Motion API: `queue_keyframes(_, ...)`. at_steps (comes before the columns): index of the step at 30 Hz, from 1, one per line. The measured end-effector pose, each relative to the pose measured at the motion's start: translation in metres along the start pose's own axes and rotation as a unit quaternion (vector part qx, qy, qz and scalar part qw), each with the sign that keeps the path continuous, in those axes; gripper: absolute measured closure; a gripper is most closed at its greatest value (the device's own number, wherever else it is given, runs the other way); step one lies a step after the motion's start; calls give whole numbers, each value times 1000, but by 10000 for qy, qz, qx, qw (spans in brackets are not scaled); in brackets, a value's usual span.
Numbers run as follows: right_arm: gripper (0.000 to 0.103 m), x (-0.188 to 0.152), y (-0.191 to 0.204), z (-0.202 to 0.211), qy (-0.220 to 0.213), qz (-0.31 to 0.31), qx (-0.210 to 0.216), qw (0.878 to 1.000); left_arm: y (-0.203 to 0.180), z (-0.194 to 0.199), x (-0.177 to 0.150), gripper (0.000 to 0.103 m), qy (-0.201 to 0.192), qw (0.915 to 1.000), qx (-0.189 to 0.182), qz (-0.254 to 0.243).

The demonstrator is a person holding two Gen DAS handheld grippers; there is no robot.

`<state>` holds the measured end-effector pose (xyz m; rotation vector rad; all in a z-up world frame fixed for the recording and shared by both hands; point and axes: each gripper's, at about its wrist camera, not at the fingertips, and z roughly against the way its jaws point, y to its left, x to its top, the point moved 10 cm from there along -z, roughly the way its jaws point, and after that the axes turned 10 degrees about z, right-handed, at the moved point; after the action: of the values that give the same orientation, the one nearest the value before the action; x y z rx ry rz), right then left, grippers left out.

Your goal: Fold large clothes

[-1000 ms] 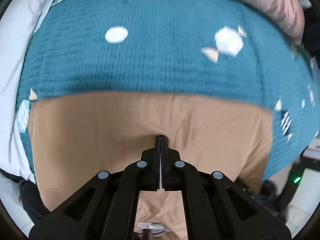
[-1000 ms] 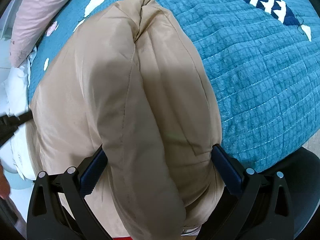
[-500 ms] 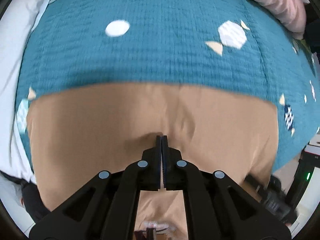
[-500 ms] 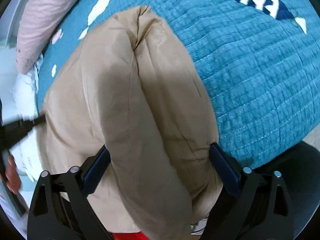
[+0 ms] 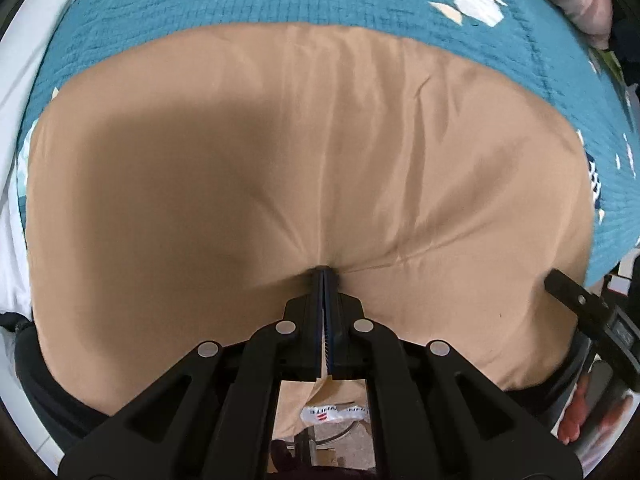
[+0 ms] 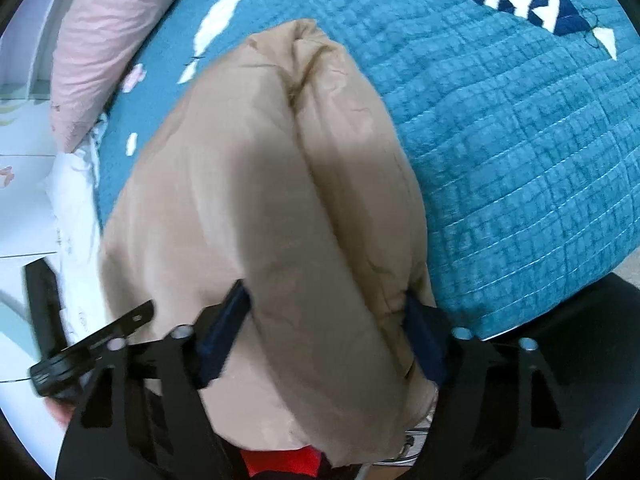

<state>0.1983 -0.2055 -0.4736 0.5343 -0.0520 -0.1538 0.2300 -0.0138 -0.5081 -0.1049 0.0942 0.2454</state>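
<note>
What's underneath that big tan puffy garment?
The tan padded garment lies on a teal quilted bedspread with white and navy fish shapes, visible around its edges. Whatever sits directly beneath the fabric is covered, so I cannot tell whether anything else is there.

Left gripper (image 5: 325, 276) pinching with fingers pressed fully together, right gripper (image 6: 326, 332) clamping with fingers (image 6: 224, 332) spread wide around a thick bundle
</note>
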Motion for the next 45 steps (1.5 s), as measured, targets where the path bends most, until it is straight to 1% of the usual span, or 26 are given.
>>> queue_keyframes(2, 52, 0, 5, 3, -12, 44, 76, 10000, -3, -2, 2, 101, 7, 10000, 18, 8)
queue_keyframes(3, 54, 1, 7, 4, -22, 59, 93, 9999, -6, -5, 3, 101, 9, 10000, 16, 1)
queue_keyframes(5, 65, 0, 12, 8, -71, 126, 120, 9998, -8, -6, 2, 101, -1, 10000, -18, -22)
queue_keyframes(7, 73, -1, 19, 14, -148, 191, 237, 9994, -6, -6, 2, 101, -9, 10000, -77, 3)
queue_keyframes(9, 76, -1, 26, 22, -225, 311, 283, 9989, -3, -5, -1, 101, -20, 9999, -111, 17)
queue_keyframes(10, 78, -1, 31, 25, -253, 372, 291, 9986, 11, 4, -7, 101, -23, 9999, -116, 12)
queue_keyframes(11, 79, 0, 35, 26, -275, 389, 308, 9984, 15, 7, -9, 101, -28, 9999, -110, -2)
queue_keyframes(17, 79, 0, 67, 46, -478, 662, 415, 9958, 34, 14, -17, 101, -28, 9998, -201, 37)
queue_keyframes(20, 79, 3, 89, 54, -593, 853, 455, 9935, 33, 10, -13, 101, 12, 9994, -317, 125)
queue_keyframes(23, 80, 1, 128, 67, -738, 1187, 530, 9888, 37, 9, -10, 101, 24, 9991, -396, 151)
queue_keyframes(27, 81, -6, 178, 73, -763, 1679, 544, 9813, 43, 12, -10, 101, 0, 9988, -472, 134)
queue_keyframes(29, 81, -13, 207, 72, -705, 2030, 429, 9757, 48, 19, -12, 101, -18, 9985, -522, 147)
queue_keyframes(31, 81, -18, 229, 68, -665, 2236, 350, 9718, 58, 31, -13, 100, -128, 9979, -619, 120)
queue_keyframes(32, 81, -22, 246, 64, -628, 2418, 333, 9677, 64, 38, -13, 100, -202, 9976, -655, 123)
queue_keyframes(33, 81, -27, 253, 63, -601, 2527, 325, 9651, 72, 44, -14, 100, -268, 9972, -678, 144)
queue_keyframes(36, 81, -35, 283, 50, -514, 2833, 228, 9574, 109, 64, -19, 100, -463, 9950, -803, 366)
queue_keyframes(38, 81, -38, 304, 33, -395, 2965, 176, 9541, 131, 73, -25, 100, -596, 9940, -781, 484)
queue_keyframes(39, 81, -40, 312, 27, -339, 3029, 181, 9523, 149, 79, -27, 100, -683, 9930, -761, 587)
queue_keyframes(42, 81, -49, 344, -1, -83, 3320, 156, 9431, 185, 91, -36, 100, -818, 9904, -730, 837)
queue_keyframes(45, 81, -62, 371, -30, 189, 3606, 129, 9324, 232, 100, -46, 100, -955, 9856, -662, 1228)
